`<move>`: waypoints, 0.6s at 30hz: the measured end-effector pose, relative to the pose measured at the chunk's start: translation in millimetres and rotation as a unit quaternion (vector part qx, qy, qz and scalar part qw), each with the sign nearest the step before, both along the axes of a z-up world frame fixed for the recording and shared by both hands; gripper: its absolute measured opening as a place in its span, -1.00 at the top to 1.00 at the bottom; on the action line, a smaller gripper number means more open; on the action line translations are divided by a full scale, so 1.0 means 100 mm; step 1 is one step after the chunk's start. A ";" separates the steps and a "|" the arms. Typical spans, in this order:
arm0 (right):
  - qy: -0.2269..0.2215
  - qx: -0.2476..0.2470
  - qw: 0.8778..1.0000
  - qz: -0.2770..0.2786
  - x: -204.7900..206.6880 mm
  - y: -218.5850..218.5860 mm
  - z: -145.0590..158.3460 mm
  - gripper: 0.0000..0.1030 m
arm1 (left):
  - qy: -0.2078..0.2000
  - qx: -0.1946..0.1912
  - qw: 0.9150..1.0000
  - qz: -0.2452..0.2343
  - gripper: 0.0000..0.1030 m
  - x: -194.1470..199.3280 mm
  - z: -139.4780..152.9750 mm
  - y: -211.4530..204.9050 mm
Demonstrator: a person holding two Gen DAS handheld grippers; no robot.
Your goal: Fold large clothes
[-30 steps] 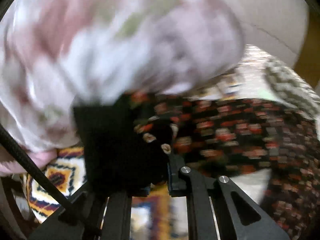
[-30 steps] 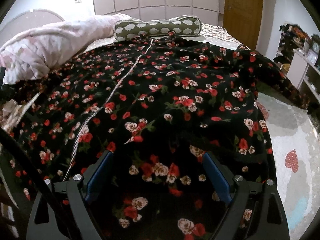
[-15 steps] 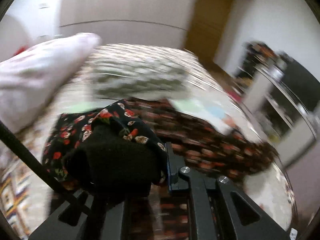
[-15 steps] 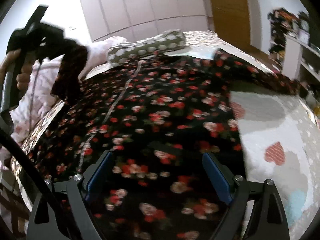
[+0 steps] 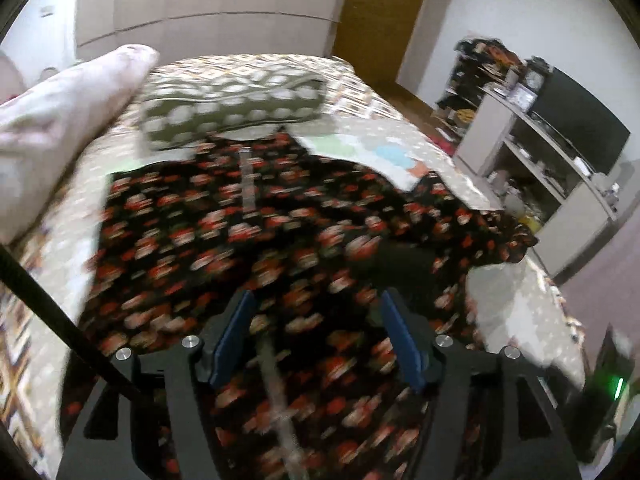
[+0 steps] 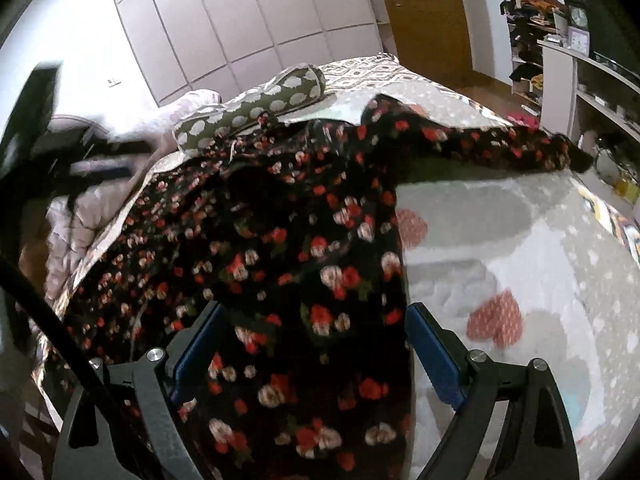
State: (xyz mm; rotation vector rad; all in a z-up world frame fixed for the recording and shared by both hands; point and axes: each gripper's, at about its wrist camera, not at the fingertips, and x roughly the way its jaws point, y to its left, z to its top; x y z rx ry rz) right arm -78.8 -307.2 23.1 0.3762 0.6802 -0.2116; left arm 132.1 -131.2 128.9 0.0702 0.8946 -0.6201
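Lying spread across the bed, the black floral garment (image 6: 304,240) carries red and pale flowers and a light zip line down its front; one sleeve (image 6: 520,148) stretches out toward the bed's far right edge, and a fold of fabric lies doubled over the body near the middle. The garment sits on a pale grey bedspread (image 6: 520,248) printed with red hearts. The left gripper (image 5: 316,336) is above the cloth with its blue-padded jaws opening; nothing is pinched between them, and the fabric seen in the gap lies below, blurred. The right gripper (image 6: 312,352) stands with its jaws wide apart over the garment's near portion, the right pad close to the cloth's edge; whether the pads touch the fabric cannot be told. Beyond the garment's collar end rests an olive bolster with white spots (image 6: 256,108), and to its left a pale pink quilt (image 5: 68,120) is bunched up. Behind the bed stand white wardrobe doors (image 6: 240,20) and a wooden door (image 6: 424,16). On the right a grey shelf unit (image 5: 532,176) holds cluttered items, with a dark screen (image 5: 576,120) on top.
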 end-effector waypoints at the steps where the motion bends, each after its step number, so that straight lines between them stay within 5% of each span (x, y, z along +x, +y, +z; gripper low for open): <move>1: 0.000 0.000 1.000 0.002 0.05 -0.01 0.05 -0.82 | -0.007 -0.001 1.000 0.018 -0.34 -0.08 0.01 0.23; 5: -0.004 -0.014 1.000 0.016 0.34 0.00 0.21 -0.82 | -0.030 0.012 0.996 0.081 -0.45 -0.28 -0.04 0.91; 9: 0.005 -0.086 0.996 0.022 0.85 0.07 0.32 -0.81 | -0.032 0.039 0.989 0.137 -0.45 -0.44 -0.21 1.52; 15: 0.093 -0.138 0.986 0.010 1.73 0.02 0.12 -0.79 | -0.056 0.102 0.969 0.216 -0.45 -0.52 -0.54 2.22; 16: 0.107 -0.141 0.984 0.011 1.81 0.02 0.08 -0.52 | -0.054 0.107 0.968 0.222 -0.45 -0.50 -0.60 2.29; 17: 0.119 -0.138 0.983 0.020 1.87 0.02 0.03 0.10 | -0.049 0.109 0.967 0.227 -0.45 -0.48 -0.65 2.37; 18: 0.143 -0.126 0.981 0.044 1.95 0.02 -0.03 0.45 | -0.043 0.109 0.966 0.230 -0.45 -0.46 -0.70 2.43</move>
